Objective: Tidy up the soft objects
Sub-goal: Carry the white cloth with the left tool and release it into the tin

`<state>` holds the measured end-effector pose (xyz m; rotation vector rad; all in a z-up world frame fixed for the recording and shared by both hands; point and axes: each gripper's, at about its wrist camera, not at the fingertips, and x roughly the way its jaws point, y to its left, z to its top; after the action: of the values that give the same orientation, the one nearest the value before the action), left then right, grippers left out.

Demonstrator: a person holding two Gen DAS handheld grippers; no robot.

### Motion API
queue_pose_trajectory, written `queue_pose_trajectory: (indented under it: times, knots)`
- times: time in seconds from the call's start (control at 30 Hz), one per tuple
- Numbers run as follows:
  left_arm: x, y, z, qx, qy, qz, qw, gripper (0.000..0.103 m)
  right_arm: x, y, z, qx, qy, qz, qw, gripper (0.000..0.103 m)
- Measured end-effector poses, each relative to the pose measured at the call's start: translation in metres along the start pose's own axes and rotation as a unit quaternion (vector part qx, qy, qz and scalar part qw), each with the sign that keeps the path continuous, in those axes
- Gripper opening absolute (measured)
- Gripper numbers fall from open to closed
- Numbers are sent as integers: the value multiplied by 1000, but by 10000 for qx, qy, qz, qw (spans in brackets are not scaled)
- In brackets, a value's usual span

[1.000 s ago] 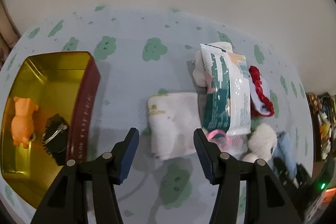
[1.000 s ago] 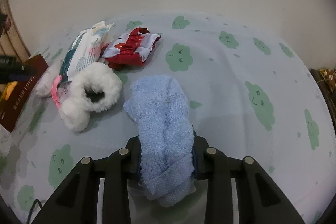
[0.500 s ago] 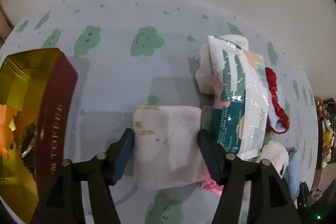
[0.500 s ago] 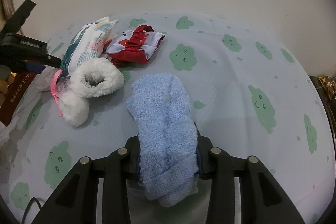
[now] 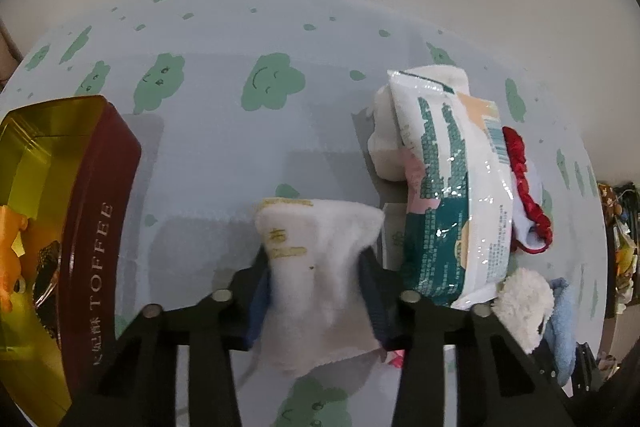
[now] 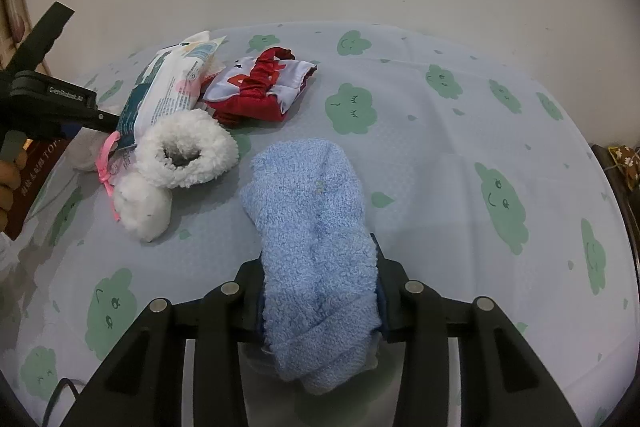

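Left jaws pinch white cloth [image 5: 320,267], right jaws blue towel [image 6: 316,267]; fingertips seemingly hidden.

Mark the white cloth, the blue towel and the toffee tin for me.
white cloth [image 5: 320,267], left wrist view, middle of the fabric between the fingers.
blue towel [image 6: 316,247], right wrist view, middle of the roll.
toffee tin [image 5: 96,255], left wrist view, red side wall with lettering.
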<state>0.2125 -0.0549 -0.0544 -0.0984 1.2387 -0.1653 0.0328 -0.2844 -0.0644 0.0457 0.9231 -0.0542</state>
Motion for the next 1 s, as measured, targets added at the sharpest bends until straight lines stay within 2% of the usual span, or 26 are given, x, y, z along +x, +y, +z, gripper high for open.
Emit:
queue_pose_trajectory:
  times: [0.07,0.2,0.57,0.8,1.0]
  knots:
    - [-7,1,1,10,-60,-24,10000,28,0,0,0,1,0,-1,10000,39]
    - [-20,5,-1,44,-119,-115,9999,24,0,0,0,1,0,-3,10000,39]
    - [-52,7,-4,148,-390,-179,9990,24,0,0,0,0,1,-5,10000,39]
    - [-69,12,-5,257,-555,-28,9981,24,0,0,0,-3,2,-11,10000,39]
    - [-91,33,-6,262,-676,90,9973,24,0,0,0,2,3,-5,10000,39]
